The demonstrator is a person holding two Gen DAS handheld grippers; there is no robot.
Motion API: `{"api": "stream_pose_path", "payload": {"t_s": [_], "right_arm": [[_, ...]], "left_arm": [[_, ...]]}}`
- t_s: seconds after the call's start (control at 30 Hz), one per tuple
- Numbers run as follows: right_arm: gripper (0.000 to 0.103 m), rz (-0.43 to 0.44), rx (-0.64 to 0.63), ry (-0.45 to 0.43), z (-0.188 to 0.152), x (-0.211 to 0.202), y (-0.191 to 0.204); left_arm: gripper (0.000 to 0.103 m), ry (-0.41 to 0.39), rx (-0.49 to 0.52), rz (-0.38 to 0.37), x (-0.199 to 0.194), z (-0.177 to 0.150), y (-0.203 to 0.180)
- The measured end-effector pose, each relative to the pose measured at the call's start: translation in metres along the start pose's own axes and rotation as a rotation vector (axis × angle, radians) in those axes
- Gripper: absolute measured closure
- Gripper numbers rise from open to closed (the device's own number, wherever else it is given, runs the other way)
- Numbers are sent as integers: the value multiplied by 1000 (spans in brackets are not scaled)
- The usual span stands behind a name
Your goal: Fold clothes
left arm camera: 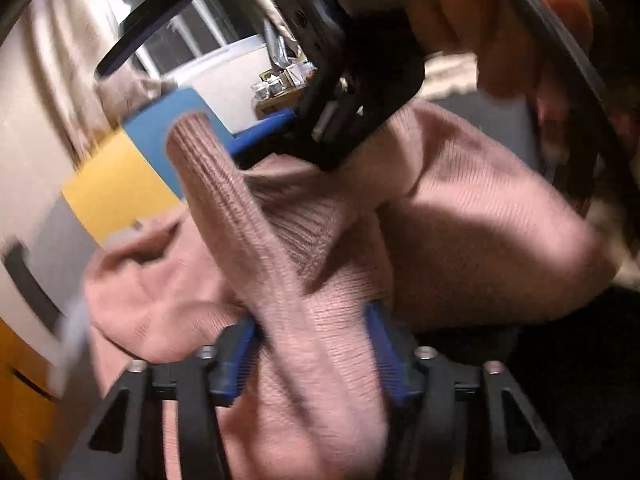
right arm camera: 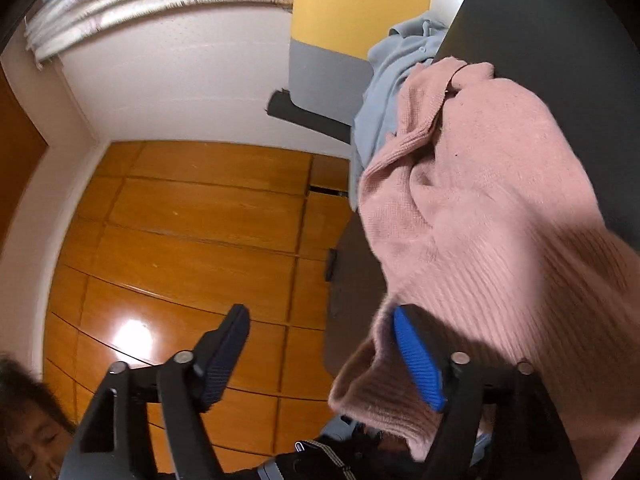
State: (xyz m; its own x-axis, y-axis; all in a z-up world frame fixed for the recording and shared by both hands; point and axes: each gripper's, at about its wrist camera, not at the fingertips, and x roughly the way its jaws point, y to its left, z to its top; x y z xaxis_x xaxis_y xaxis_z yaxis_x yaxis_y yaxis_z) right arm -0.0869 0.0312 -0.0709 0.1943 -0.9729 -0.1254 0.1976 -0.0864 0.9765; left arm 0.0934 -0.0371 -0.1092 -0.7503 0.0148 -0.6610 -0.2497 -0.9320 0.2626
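Bunching between the blue ribbed pads of the left gripper (left arm camera: 312, 344), a thick ribbed fold of the pink knitted sweater (left arm camera: 460, 216) runs from the bottom of the left wrist view up and away to a rounded cuff-like end near the top left. Both pads press against the sides of this fold, so the left claw is clamped on the knit, with more of the garment spilling out to either side and beyond the fingertips. Above it in the same view the other black tool is seen from the front, held by a person's hand (left arm camera: 492, 32), with the sweater draped just beneath it. In the right wrist view the right gripper (right arm camera: 324, 344) stands wide apart: its left finger (right arm camera: 224, 352) hangs free over the orange wooden floor (right arm camera: 192, 220), with nothing touching its pad, while the sweater (right arm camera: 480, 184) hangs over the outer side and tip of the right finger (right arm camera: 420, 360), whose blue inner pad is bare and faces the empty gap. So the right claw is open and pinches nothing, though the knit lies on one finger. From there the sweater rises up and to the right across a dark tabletop (right arm camera: 540, 20), where it overlaps a pale blue garment (right arm camera: 384, 92) lying at the table's edge. Behind stand a white wall (right arm camera: 160, 72) and a yellow and grey panel (right arm camera: 340, 24).
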Motion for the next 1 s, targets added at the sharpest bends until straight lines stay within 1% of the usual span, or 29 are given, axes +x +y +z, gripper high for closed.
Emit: {"api": "stream_pose_path", "payload": {"t_s": [0.03, 0.07, 0.1, 0.13, 0.17, 0.23, 0.3, 0.33, 0.37, 0.4, 0.47, 0.5, 0.53, 0.57, 0.6, 0.63, 0.67, 0.73, 0.77, 0.8, 0.87, 1.0], "right_arm": [[23, -15, -16, 8, 2, -1, 2], [20, -47, -56, 3, 2, -7, 6], [13, -97, -116, -9, -1, -17, 13], [8, -146, -175, -22, -4, -28, 19], [0, -222, -241, -34, -9, -38, 26], [0, -452, -388, -49, -24, -57, 38], [0, -703, -511, -14, -40, -63, 42], [0, -836, -585, 8, -49, -62, 42], [0, -941, -673, 28, -59, -58, 43], [0, -996, -745, 49, -66, -54, 42], [0, -1074, -861, 104, -77, -40, 37], [2, -1091, -890, 146, -79, -32, 30], [5, -1090, -894, 185, -78, -26, 21], [18, -1083, -888, 206, -74, -22, 13], [49, -1080, -877, 221, -69, -19, 6], [74, -1084, -836, 229, -61, -18, -3], [92, -1080, -788, 231, -52, -18, -11], [92, -1051, -765, 216, -44, -18, -13], [92, -1053, -765, 208, -44, -17, -11], [92, -1043, -760, 187, -43, -17, -7], [92, -979, -732, 100, -40, -19, 5], [92, -752, -621, -137, -30, -32, 32]], "left_arm": [[74, 19, -79, -60, 4, 1, 13], [79, 46, -162, -123, 10, 1, 28], [81, 61, -236, -177, 14, 1, 41], [83, 64, -265, -203, 16, 1, 48], [83, 63, -270, -216, 17, 2, 51], [83, 56, -274, -236, 19, 2, 56], [80, 37, -262, -242, 19, 0, 55], [78, 37, -274, -250, 19, -2, 56], [74, 42, -296, -261, 20, -4, 58], [72, 47, -319, -272, 20, -6, 61], [70, 58, -364, -293, 21, -11, 65], [69, 65, -375, -298, 22, -12, 66], [69, 71, -372, -295, 22, -11, 65], [69, 78, -358, -286, 23, -10, 63], [69, 83, -333, -271, 23, -10, 61], [79, 82, -309, -259, 22, -9, 57], [88, 77, -289, -251, 20, -8, 54], [91, 63, -275, -240, 15, -5, 53], [91, 47, -292, -244, 12, -3, 56], [92, 14, -335, -254, 4, -2, 65], [92, -61, -420, -269, -13, 0, 86], [92, -201, -493, -225, -55, 3, 122]]}}
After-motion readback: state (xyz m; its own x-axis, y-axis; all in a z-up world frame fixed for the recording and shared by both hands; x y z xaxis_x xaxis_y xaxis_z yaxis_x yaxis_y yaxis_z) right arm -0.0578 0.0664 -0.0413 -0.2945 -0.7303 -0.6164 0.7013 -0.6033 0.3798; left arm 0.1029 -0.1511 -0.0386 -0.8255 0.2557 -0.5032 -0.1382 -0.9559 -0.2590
